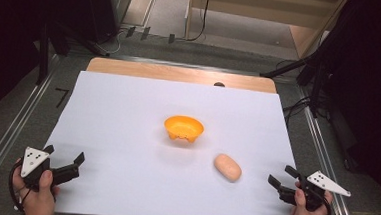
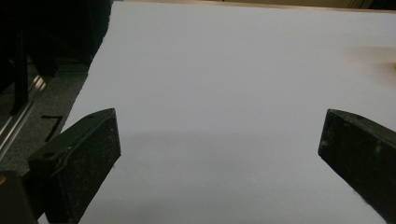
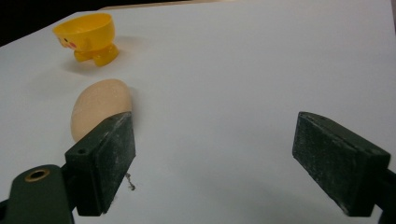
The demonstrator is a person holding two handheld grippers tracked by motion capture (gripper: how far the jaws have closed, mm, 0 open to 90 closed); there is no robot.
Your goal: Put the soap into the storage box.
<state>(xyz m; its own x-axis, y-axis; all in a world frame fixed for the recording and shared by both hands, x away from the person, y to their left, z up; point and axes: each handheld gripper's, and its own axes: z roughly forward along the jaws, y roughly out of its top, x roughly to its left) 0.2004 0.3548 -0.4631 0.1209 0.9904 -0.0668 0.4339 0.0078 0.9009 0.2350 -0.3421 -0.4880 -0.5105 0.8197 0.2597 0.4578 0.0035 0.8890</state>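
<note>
Covering a wooden table (image 1: 180, 73) — white sheet (image 1: 127, 128), grey floor (image 1: 6, 131) around, left hand-held gripper (image 1: 65, 161) spread, right hand-held gripper (image 1: 282, 176) spread too.

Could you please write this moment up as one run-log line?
left tongs: open, idle | right tongs: open, idle | small orange plastic bowl: upright, mid-sheet | tan oval bread-like lump: beside bowl, untouched
</note>
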